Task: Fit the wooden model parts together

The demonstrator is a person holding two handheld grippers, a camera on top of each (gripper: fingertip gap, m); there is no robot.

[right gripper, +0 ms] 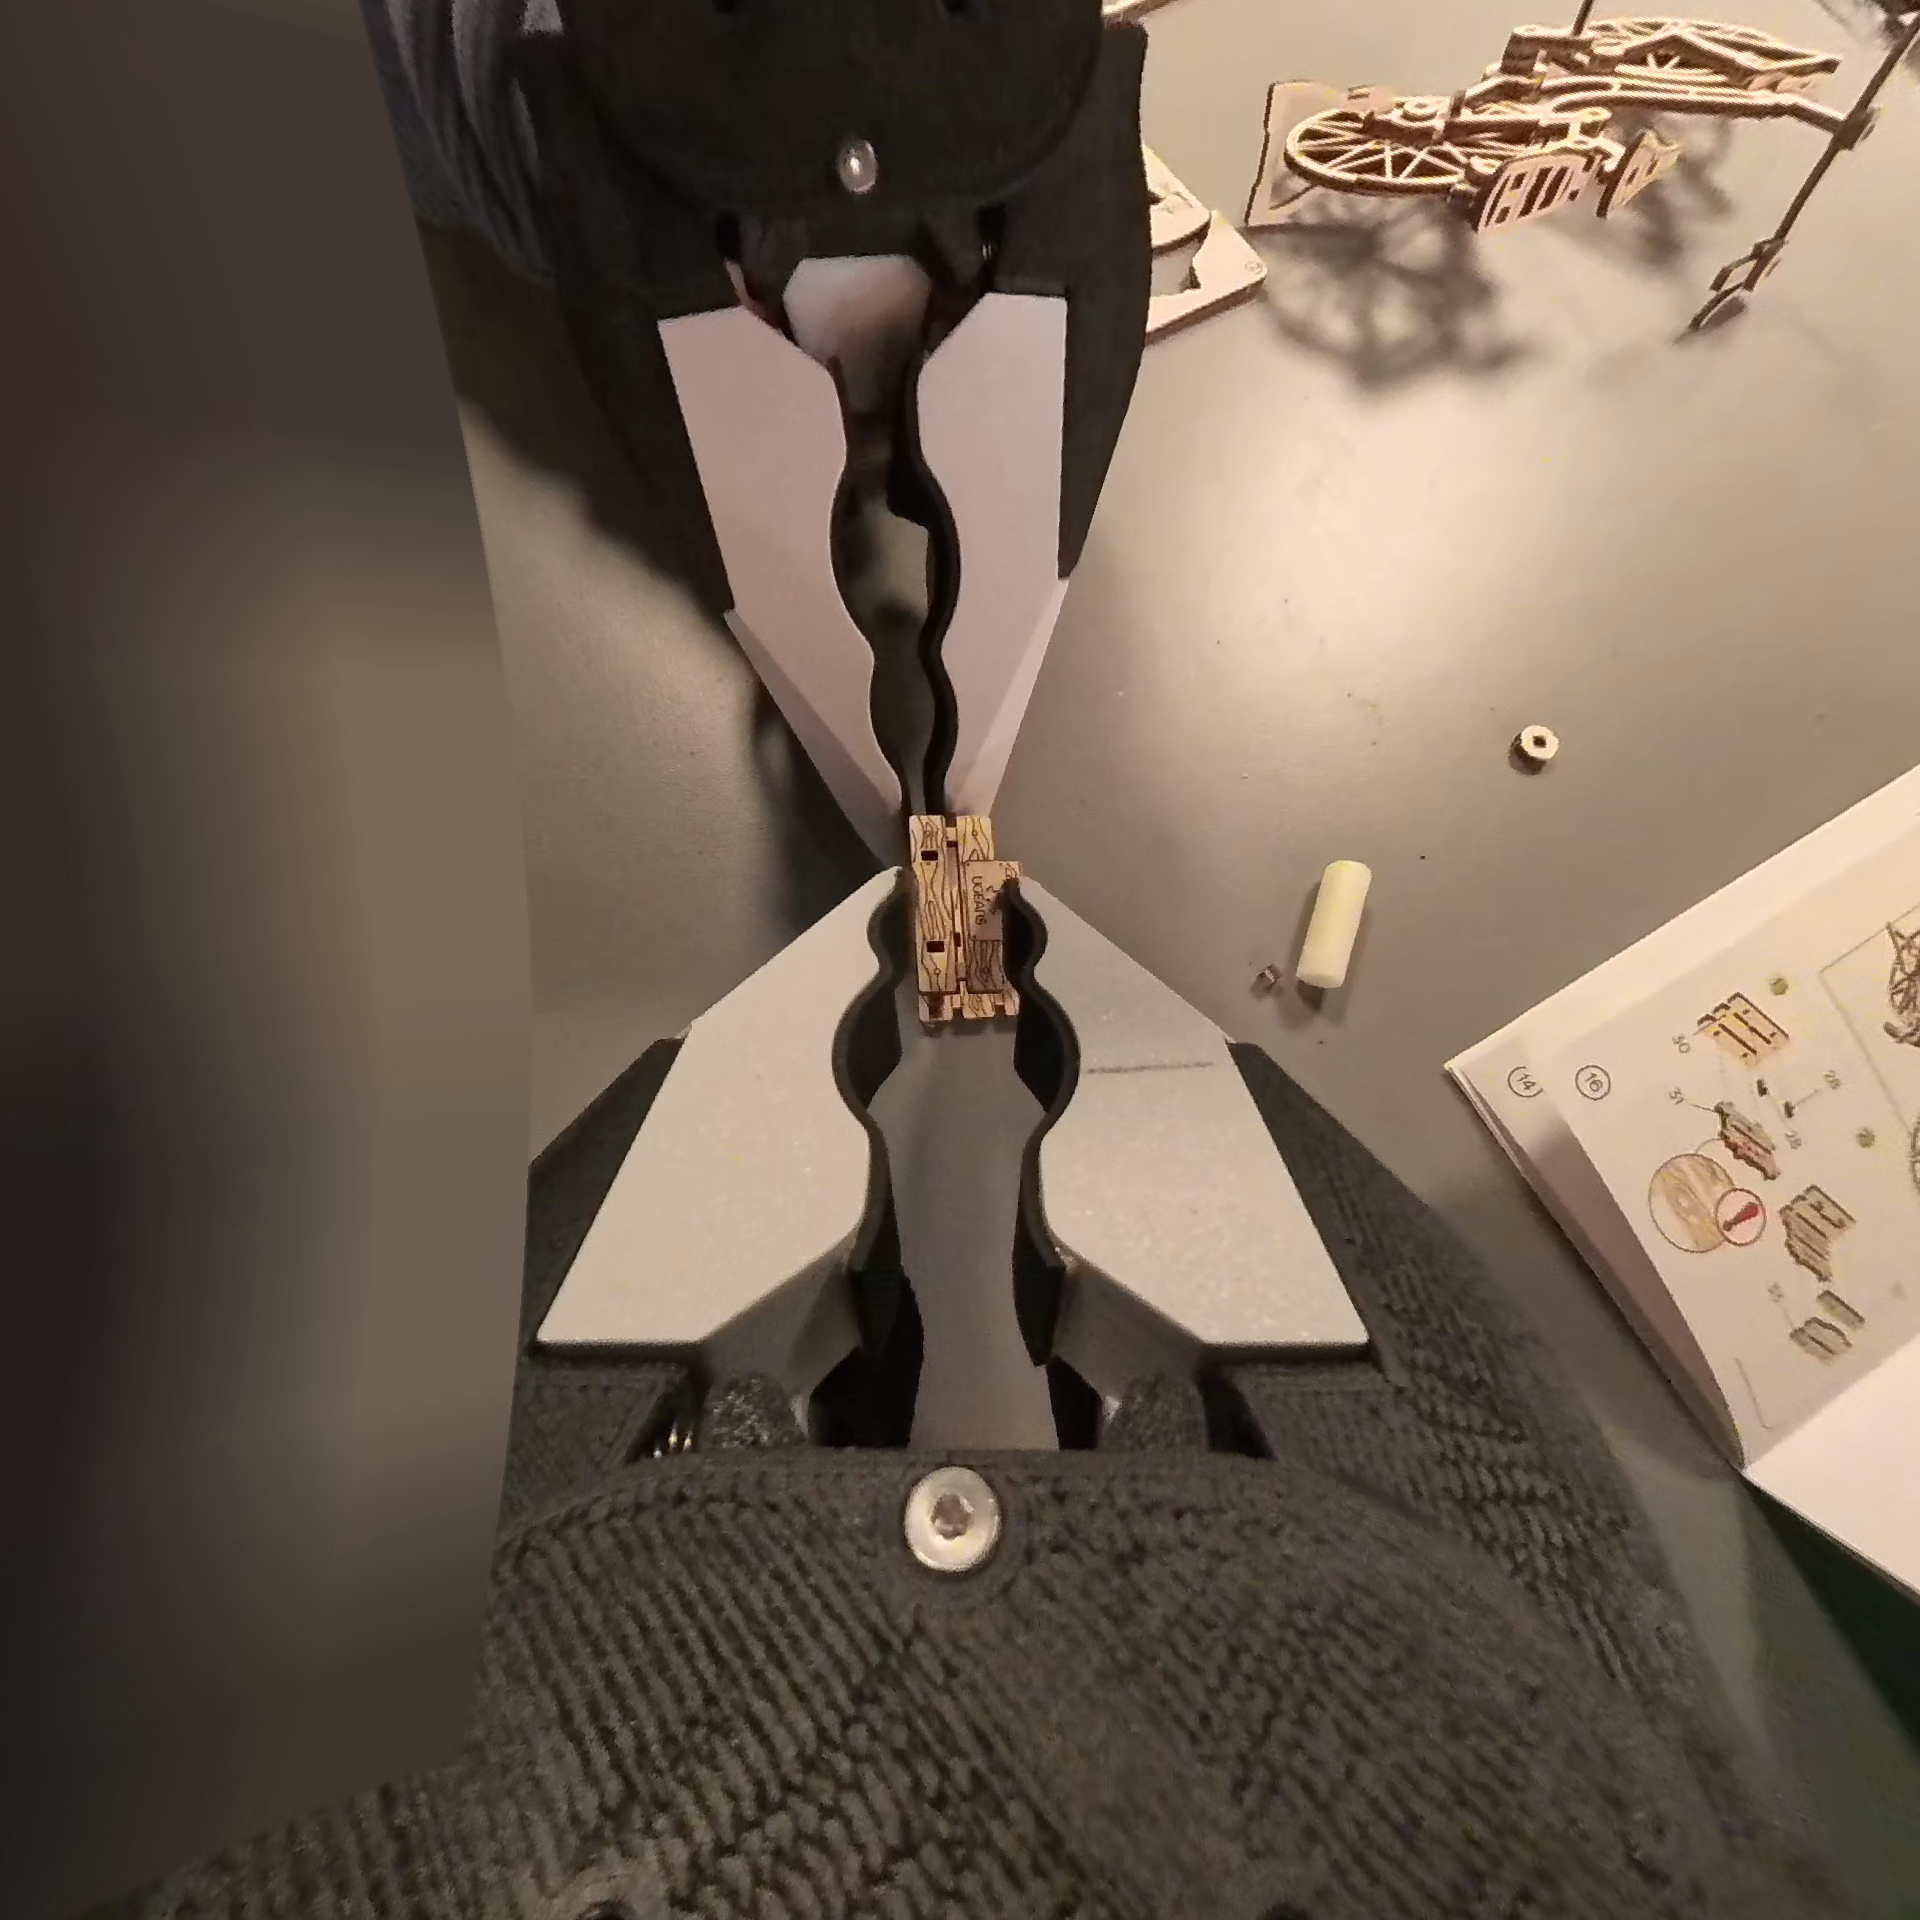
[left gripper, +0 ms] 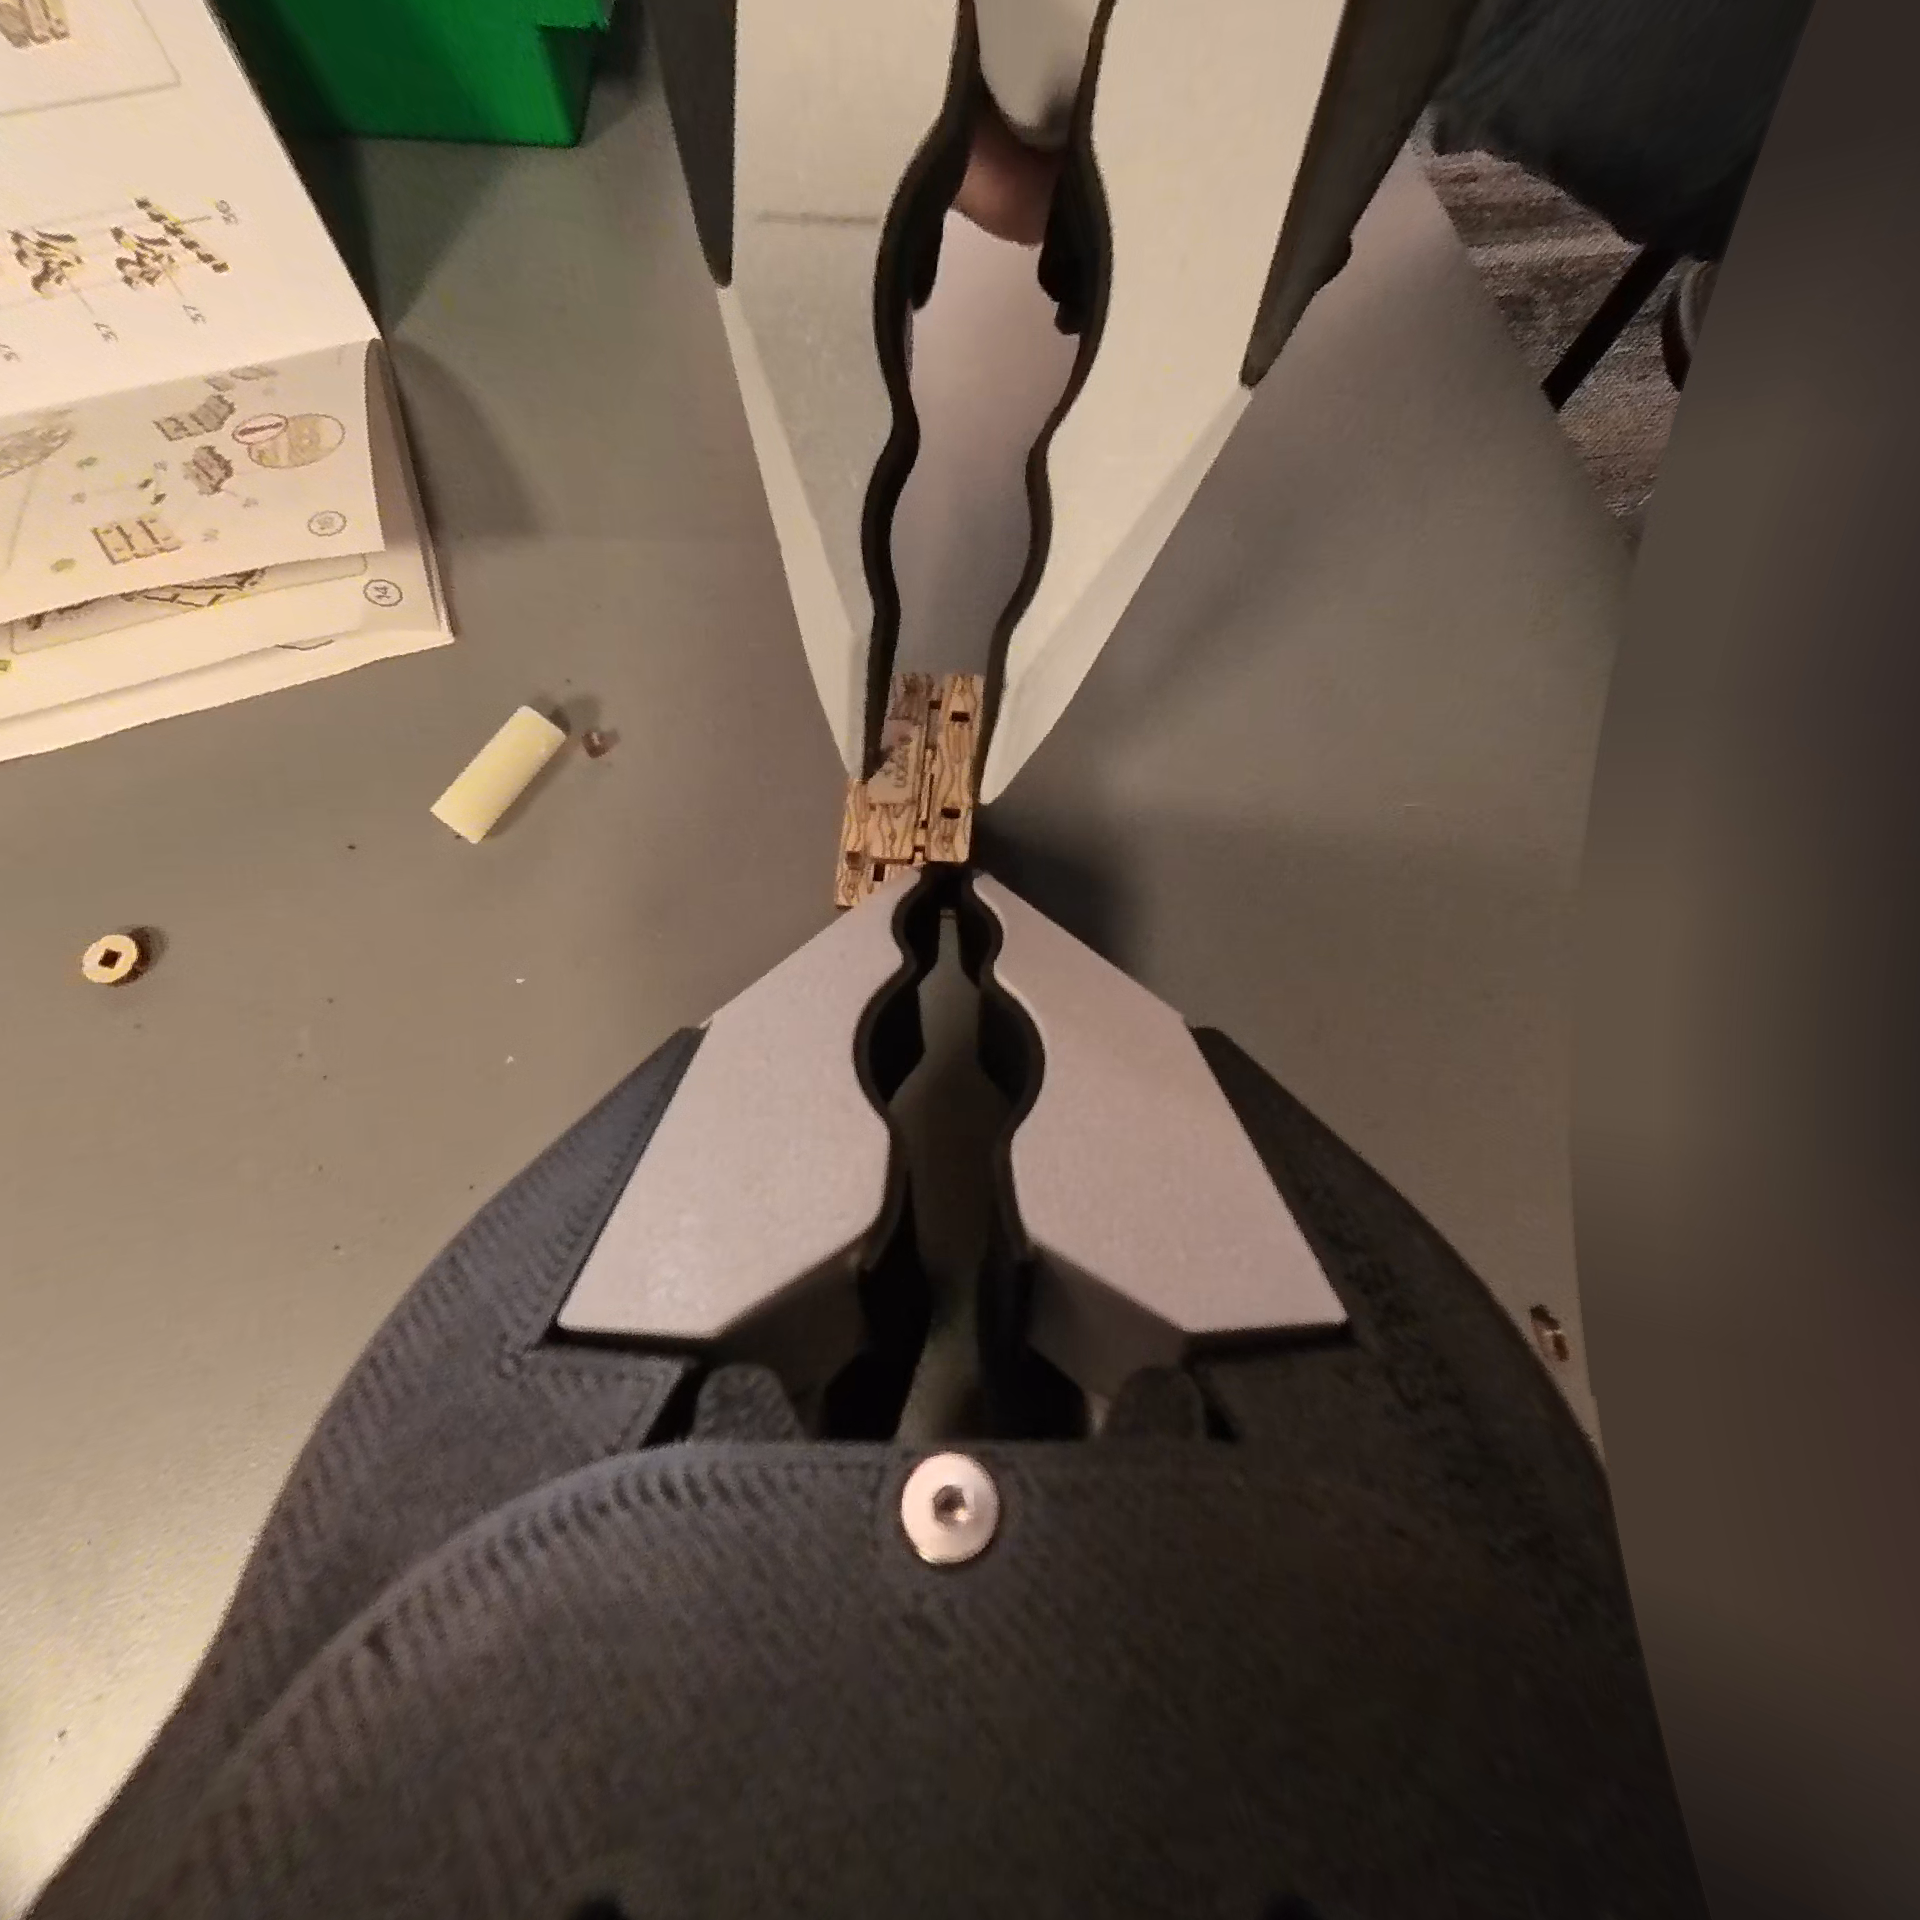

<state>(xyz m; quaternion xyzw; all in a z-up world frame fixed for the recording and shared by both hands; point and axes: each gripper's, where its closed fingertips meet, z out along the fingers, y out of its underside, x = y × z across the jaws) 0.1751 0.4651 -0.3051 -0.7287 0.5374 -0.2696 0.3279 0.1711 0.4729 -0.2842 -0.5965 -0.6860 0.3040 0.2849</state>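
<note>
A small wooden block (left gripper: 912, 800) made of two engraved, slotted pieces pressed side by side hangs above the grey table between both grippers. My right gripper (right gripper: 958, 894) is shut on the block (right gripper: 956, 914), with one finger on each long side. It enters the left wrist view from the top (left gripper: 928, 779). My left gripper (left gripper: 948, 883) faces it head-on. Its jaws are almost closed and pinch the near end of the block. It comes in from the top of the right wrist view (right gripper: 940, 805).
An open instruction booklet (left gripper: 187, 468) (right gripper: 1714, 1195), a cream cylinder (left gripper: 499, 774) (right gripper: 1333, 920) and a small wooden ring (left gripper: 116, 954) (right gripper: 1536, 744) lie on the table. A green box (left gripper: 436, 62) stands at the back. A wheeled wooden model (right gripper: 1455, 135) stands farther off. The grippers are tip to tip, or close to it. Between my right fingertips and the cream cylinder (right gripper: 1333, 920) there is roughly 7 centimeters. My left wrist view (left gripper: 501, 767) looks at it from another angle.
</note>
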